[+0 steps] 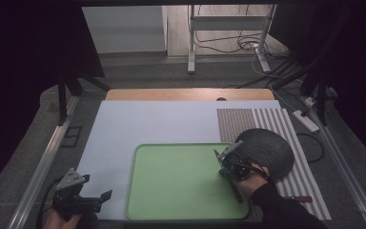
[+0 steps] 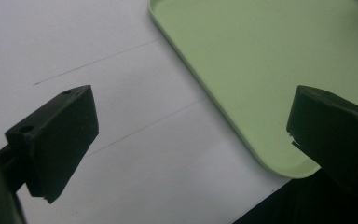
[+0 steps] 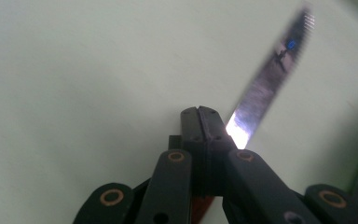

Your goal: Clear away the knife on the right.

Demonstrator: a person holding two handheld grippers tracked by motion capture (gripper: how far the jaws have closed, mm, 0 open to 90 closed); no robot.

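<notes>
Right claw is clamping the serrated steel knife with the reddish handle over the pale green plastic tray, blade pointing away for control; left claw is idling open beside the tray.

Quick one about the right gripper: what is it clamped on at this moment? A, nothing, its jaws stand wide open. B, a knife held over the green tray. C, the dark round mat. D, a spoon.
B: in the right gripper view the right gripper has its jaws pressed together on a knife, whose serrated steel blade sticks out over the green tray.
</notes>
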